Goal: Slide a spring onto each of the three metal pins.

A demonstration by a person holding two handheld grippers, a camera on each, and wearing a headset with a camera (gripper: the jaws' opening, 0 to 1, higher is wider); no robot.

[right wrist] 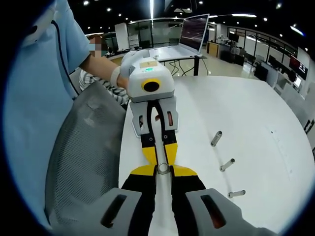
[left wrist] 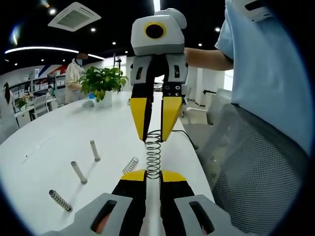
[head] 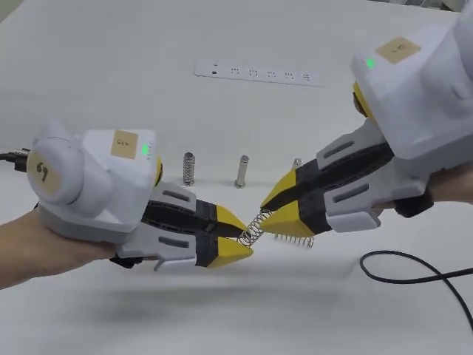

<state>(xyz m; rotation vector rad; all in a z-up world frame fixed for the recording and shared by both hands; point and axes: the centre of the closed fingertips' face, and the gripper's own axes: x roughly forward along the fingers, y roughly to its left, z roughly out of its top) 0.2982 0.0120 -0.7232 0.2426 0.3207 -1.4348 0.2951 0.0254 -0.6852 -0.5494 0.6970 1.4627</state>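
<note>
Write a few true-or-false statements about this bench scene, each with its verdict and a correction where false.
1. The left gripper and the right gripper each grip an end of one spring. True.
2. All three pins carry springs. False: only the end pin wears one; the middle pin and the other end pin are bare.
3. A loose spring lies on the table. True.
4. The power strip lies between the grippers and the pins. False: the power strip lies beyond the pins.

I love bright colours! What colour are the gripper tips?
Yellow, on left gripper and right gripper; clearest in the head view.
</note>
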